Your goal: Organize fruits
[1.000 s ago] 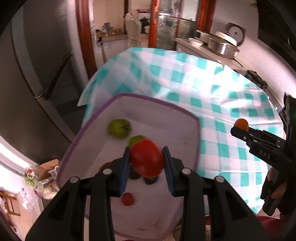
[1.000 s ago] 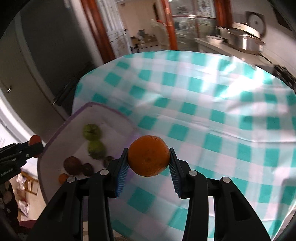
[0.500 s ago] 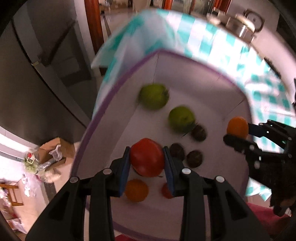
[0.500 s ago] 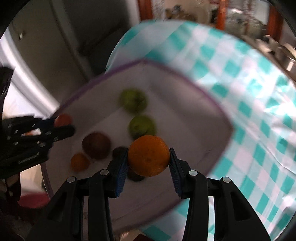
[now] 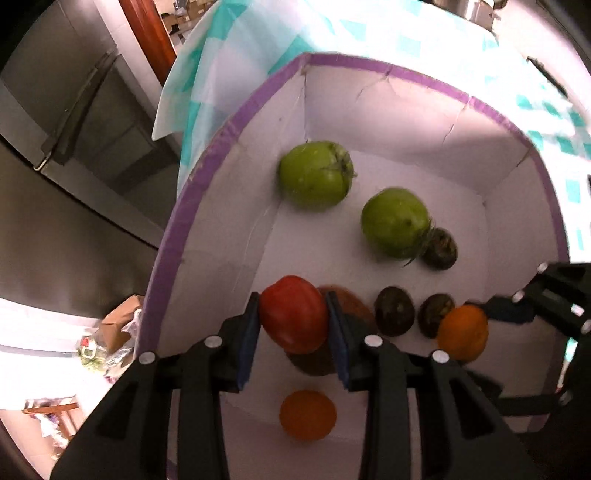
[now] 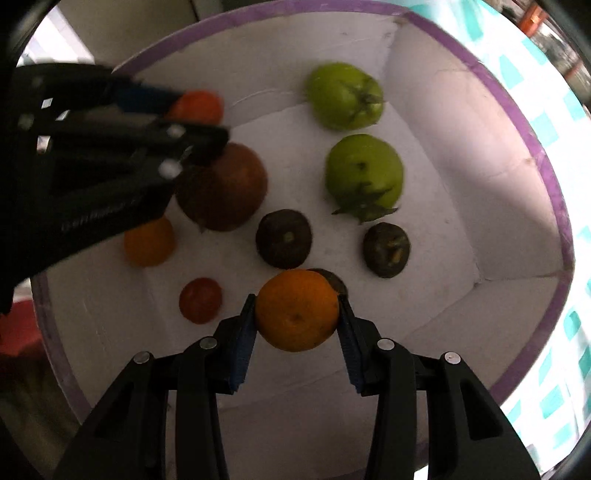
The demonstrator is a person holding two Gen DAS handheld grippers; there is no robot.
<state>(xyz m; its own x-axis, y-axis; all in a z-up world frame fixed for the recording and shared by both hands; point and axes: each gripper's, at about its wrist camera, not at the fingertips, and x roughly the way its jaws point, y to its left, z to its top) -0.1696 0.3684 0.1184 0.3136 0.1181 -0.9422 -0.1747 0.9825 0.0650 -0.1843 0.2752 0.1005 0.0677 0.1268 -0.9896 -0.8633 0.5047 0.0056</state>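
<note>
We have brought both tongs down over the purple-rimmed white box (image 5: 436, 79): left tongs (image 5: 293, 314) pinching the red tomato (image 5: 293, 312), right tongs (image 6: 297, 312) pinching the round orange (image 6: 297, 310), ready to release among the fruit inside

White box (image 5: 388, 122) with purple rim, two green tomatoes (image 6: 364, 170), teal-checked tablecloth (image 5: 258, 33), orange mandarin (image 6: 297, 310)

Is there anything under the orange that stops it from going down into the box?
Yes. A dark fruit lies right behind the orange in the right claw. Bare white box floor shows to its right.
</note>
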